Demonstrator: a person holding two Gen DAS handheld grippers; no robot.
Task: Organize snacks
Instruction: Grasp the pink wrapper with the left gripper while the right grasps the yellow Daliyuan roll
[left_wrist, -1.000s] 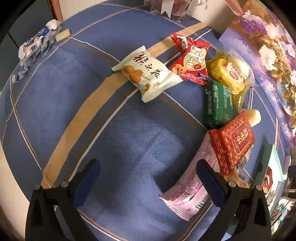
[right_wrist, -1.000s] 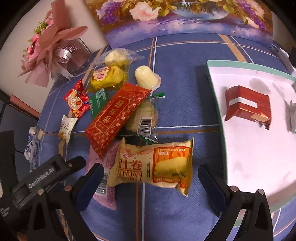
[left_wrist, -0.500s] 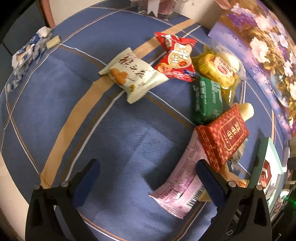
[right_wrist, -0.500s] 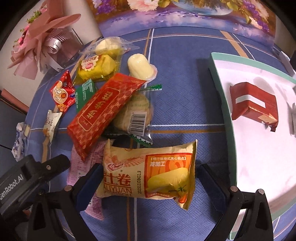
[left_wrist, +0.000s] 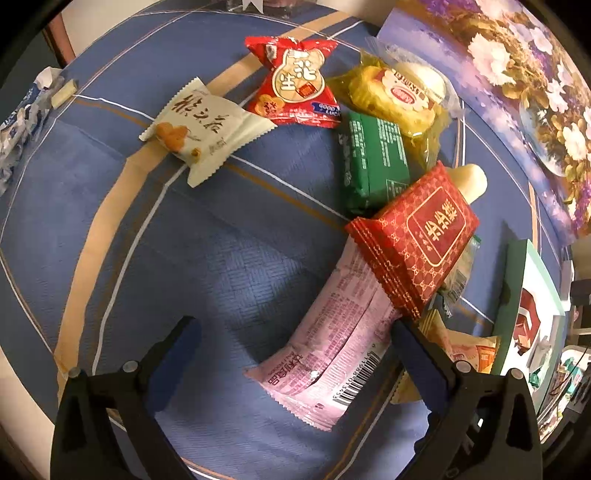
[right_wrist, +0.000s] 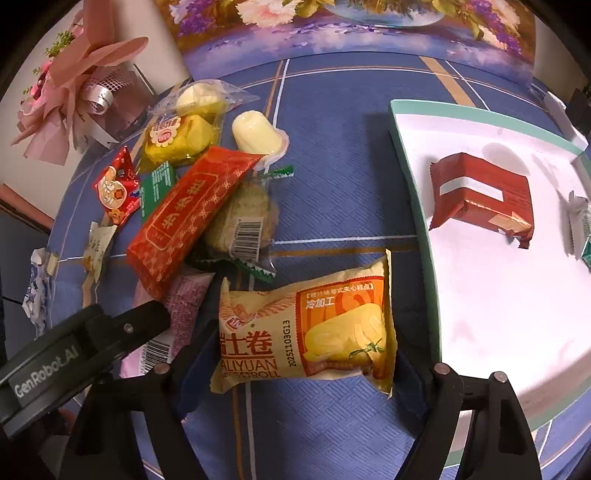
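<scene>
Now right gripper jaws closing around the yellow roll pack, which sat ahead before; left gripper wide apart, shifted over pink wrapper.

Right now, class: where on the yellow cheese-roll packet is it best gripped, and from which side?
Grip the yellow cheese-roll packet across its puffy middle, coming straight down from above. It lies flat and alone on the blue cloth, long side across the right gripper, whose fingers are closing on its two sealed ends; those thin seams may crumple.
</scene>
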